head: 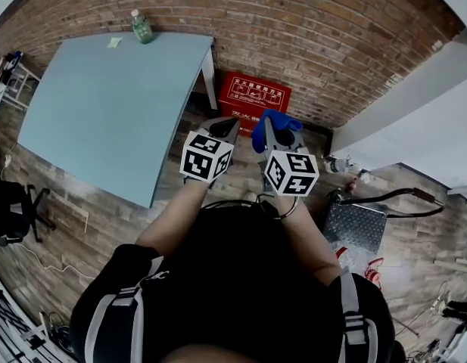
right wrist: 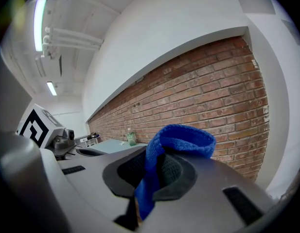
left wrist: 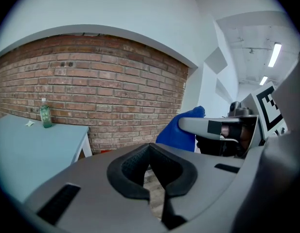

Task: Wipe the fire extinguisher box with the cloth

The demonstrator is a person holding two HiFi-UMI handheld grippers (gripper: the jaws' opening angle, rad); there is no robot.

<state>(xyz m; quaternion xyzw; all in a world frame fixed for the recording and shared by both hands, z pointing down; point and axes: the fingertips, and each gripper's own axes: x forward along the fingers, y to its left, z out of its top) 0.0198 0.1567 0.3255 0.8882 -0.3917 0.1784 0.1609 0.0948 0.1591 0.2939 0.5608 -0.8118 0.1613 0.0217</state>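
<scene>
Fire extinguisher box (head: pixel 252 95): red, on the floor against the brick wall (head: pixel 309 29), just beside the leg of the surface (head: pixel 104 104) and ahead of both tools. Your right tool (right wrist: pixel 157 171) is clamped on the blue cloth (right wrist: pixel 181 139), which folds up over its jaws. Your left tool (left wrist: pixel 150 168) has its jaws closed together with nothing between them. Judged from this, wiping has not begun: the cloth is in hand but apart from the box, so every face is left to wipe.
</scene>
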